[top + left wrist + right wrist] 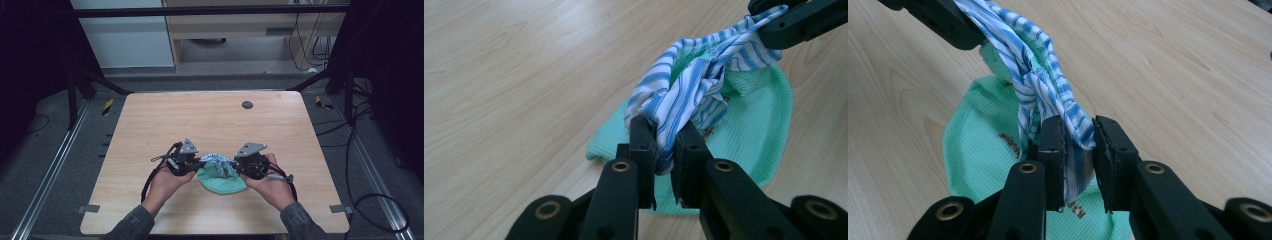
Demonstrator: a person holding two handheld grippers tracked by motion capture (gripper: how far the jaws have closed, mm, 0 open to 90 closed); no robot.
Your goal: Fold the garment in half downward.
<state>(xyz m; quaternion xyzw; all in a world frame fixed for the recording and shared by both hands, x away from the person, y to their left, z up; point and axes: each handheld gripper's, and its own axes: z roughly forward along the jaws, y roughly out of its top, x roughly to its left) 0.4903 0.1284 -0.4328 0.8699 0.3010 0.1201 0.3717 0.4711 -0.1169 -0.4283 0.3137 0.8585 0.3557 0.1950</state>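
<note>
The left gripper [199, 162] has its jaws clamped on one end of a blue-and-white striped cloth [218, 161], and the right gripper [235, 164] has its jaws pinched on the other end, so the cloth hangs bunched between them just above the table [150, 120]. In the left gripper view the striped cloth [684, 95] runs from between the near pads up to the far gripper [796, 20] at the top right. In the right gripper view the same cloth [1048, 90] climbs to the other gripper [943, 17] at the top left.

Under the striped cloth a green mesh cloth [220, 184] lies on the table near the front edge, between the person's two hands; it also shows in the left gripper view [754, 130] and the right gripper view [978, 150], where small brown marks sit on it.

The table is a square of pale wood grain with a dark round plug [247, 105] near its far edge. It stands on grey carpet, with metal rails on both sides, black frame struts at the back, cables on the floor at right and a light wooden cabinet [235, 30] behind.

Counted: two grippers, two hands, one striped cloth, one green cloth, one plug.
</note>
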